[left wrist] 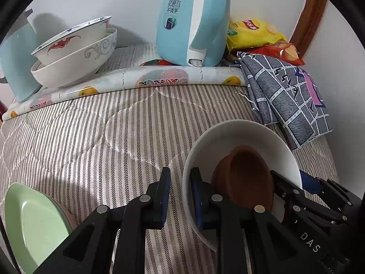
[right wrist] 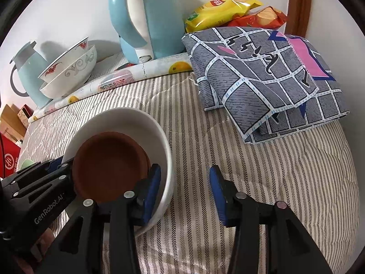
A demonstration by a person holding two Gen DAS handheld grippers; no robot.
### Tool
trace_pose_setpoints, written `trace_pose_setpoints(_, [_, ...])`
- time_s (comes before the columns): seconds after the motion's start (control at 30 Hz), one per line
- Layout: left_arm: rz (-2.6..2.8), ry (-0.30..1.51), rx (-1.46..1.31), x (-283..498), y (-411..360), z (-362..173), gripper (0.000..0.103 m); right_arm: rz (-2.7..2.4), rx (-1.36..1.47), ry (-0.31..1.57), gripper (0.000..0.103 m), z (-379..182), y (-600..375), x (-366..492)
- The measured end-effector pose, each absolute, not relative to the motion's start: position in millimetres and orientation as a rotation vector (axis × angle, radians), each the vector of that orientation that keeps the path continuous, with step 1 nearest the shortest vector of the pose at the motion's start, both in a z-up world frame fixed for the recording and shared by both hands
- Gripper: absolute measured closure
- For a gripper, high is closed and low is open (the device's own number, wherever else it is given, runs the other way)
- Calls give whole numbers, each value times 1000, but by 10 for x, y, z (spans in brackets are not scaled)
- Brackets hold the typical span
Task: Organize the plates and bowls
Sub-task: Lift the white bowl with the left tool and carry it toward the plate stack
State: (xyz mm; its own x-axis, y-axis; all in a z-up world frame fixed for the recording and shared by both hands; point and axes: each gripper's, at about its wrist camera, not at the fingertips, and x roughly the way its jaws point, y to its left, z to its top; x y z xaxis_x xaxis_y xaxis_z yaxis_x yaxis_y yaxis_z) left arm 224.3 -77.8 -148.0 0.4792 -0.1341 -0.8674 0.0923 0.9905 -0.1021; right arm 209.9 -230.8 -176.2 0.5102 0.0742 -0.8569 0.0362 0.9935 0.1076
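Pinching the white bowl's near-left rim, the left gripper steadies it on the striped bed. The right gripper straddles the opposite rim, its fingers apart and clear of it, apparently releasing the brown bowl nested inside. Only the left view shows the green plates.
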Motion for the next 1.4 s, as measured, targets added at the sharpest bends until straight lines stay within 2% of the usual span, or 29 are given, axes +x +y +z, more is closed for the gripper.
trace_pose_setpoints(0.5, [-139, 1085, -35, 2267, -796, -1520, 84, 26, 112, 1037, 57, -1763, -2304, 2091])
trace_pose_setpoints(0.57, [-136, 1083, -33, 2259, -799, -1516, 84, 31, 116, 1036, 60, -1758, -2295, 2083])
trace_pose_setpoints(0.8, [-154, 1081, -36, 2221, -827, -1505, 93, 80, 157, 1026, 89, -1759, -2220, 2081])
trace_pose_setpoints(1.4, [-169, 1091, -39, 2032, -733, -1467, 94, 60, 175, 1028, 90, -1761, -2158, 1872])
